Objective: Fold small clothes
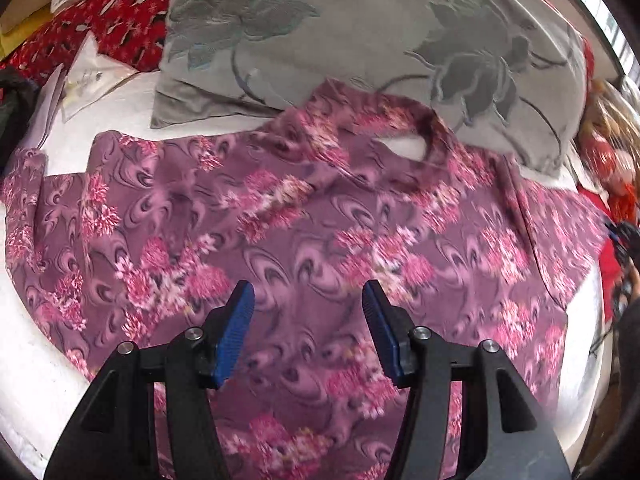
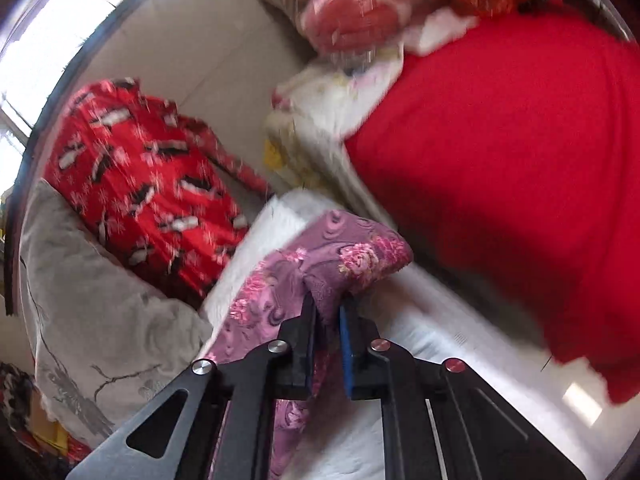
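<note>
A purple floral top (image 1: 304, 220) lies spread on the white bed (image 1: 36, 368), neckline toward the pillow. My left gripper (image 1: 308, 300) is open and empty, hovering over the lower middle of the top. In the right wrist view, my right gripper (image 2: 328, 312) is shut on a fold of the same purple top (image 2: 352, 260), lifting an edge of it off the white bed (image 2: 404, 320). The right gripper shows faintly at the right edge of the left wrist view (image 1: 624, 240).
A grey flowered pillow (image 1: 360, 40) lies just beyond the top, also in the right wrist view (image 2: 100, 300). Red patterned cloth (image 1: 108, 20) sits at the back left. A red garment (image 2: 520, 160) and a bagged doll (image 2: 360, 8) lie beside the bed.
</note>
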`<state>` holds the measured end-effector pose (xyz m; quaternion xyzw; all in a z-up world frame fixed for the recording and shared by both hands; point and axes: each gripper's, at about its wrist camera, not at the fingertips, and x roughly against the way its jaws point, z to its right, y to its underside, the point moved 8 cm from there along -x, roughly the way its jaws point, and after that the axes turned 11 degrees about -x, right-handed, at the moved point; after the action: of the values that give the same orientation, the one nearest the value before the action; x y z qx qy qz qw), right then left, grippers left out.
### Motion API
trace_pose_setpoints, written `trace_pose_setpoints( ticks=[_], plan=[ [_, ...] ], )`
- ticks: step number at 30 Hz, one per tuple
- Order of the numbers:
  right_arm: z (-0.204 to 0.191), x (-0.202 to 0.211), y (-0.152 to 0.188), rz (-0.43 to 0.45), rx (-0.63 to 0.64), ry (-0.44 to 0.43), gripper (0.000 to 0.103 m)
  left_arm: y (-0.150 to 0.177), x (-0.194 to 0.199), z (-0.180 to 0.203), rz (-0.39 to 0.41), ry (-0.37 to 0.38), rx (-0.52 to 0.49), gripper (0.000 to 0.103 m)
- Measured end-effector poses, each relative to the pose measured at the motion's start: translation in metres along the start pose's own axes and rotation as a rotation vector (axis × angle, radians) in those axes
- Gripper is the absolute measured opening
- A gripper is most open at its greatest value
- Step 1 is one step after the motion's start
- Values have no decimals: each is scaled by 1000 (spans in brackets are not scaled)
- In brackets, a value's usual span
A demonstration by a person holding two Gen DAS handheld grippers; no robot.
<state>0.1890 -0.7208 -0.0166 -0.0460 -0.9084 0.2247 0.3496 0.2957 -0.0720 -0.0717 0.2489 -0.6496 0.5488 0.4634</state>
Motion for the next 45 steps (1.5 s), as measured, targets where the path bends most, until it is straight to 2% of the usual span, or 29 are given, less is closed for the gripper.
trace_pose_setpoints(
  ticks=[3, 4, 6, 8, 11, 14, 22, 30, 34, 45],
  plan=[
    [7, 11, -13, 48, -4, 24, 9, 1, -14, -9, -20, 1, 53, 56],
    [11, 6, -14, 36, -11, 44, 9, 4, -21, -11, -42, -1, 67, 56],
    [26, -7, -6, -20, -22, 139, 9, 10, -32, -14, -73, 1, 85, 57],
    [29, -8, -2, -20, -31, 152, 9, 9, -30, -13, -45, -22, 68, 61],
    [13, 8, 0, 14, -17, 61, 9, 10, -31, -11, -57, -20, 50, 64],
    [-9, 21, 7, 6, 34, 5, 9, 12, -31, -11, -63, -2, 60, 64],
    [-71, 49, 56, -63, 164, -102, 9, 24, -25, -20, -75, 85, 107, 65],
    [-138, 62, 153, -177, 273, -199, 9, 35, -23, -35, -91, 159, 127, 64],
    [-169, 64, 204, -245, 320, -239, 9, 40, -9, -35, -100, 190, 128, 65],
    [-253, 66, 366, -451, 514, -331, 9, 41, 23, -66, -72, 250, 118, 65]
  ],
)
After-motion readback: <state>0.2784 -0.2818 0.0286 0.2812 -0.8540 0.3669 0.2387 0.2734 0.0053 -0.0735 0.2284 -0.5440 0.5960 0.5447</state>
